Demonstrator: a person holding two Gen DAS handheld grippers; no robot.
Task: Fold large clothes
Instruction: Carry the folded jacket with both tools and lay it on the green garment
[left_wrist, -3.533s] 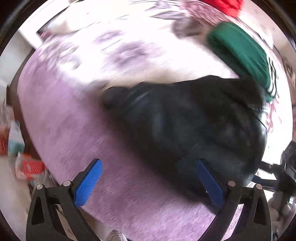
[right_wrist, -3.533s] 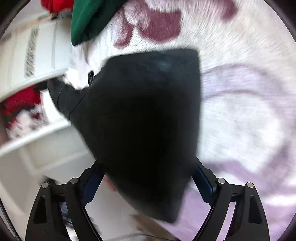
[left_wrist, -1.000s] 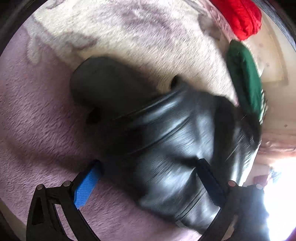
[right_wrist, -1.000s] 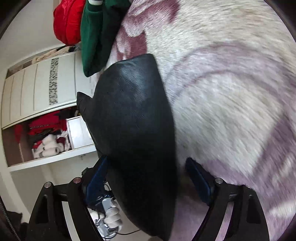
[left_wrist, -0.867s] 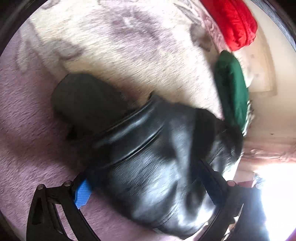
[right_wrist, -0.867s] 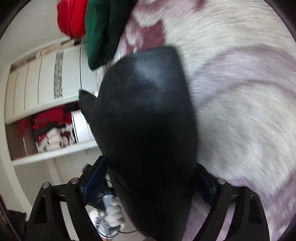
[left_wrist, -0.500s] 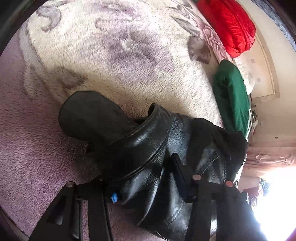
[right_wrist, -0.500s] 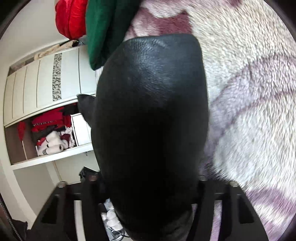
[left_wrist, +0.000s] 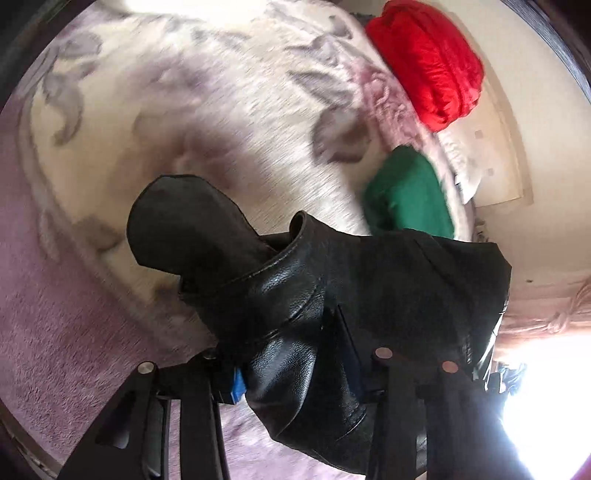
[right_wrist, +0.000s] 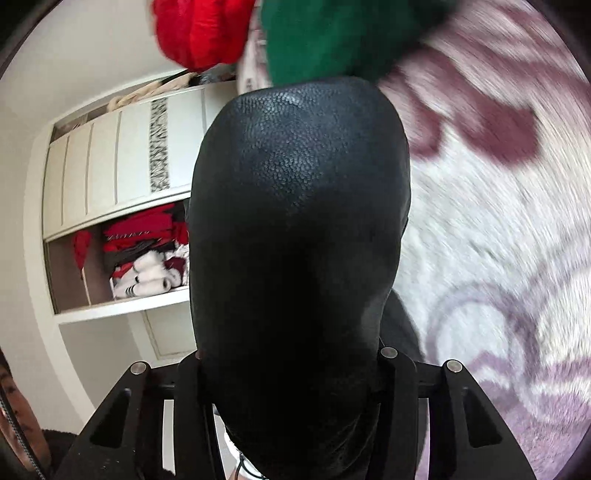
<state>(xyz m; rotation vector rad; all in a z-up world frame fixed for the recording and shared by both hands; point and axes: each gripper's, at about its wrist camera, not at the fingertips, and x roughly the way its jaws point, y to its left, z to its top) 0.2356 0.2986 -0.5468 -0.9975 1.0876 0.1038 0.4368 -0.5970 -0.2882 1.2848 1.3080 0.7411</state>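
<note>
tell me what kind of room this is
Most likely a bedroom: a plush floral blanket like a bedspread, an open wardrobe with stacked clothes, and folded red and green garments.

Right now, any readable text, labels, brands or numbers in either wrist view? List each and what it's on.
None readable.
Black leather jacket: no label or brand showing.
Red bundle and green garment: plain, no print.
Wardrobe door: a patterned strip, not lettering.
Folded clothes on the shelf: stripes only, too small for any text.
</note>
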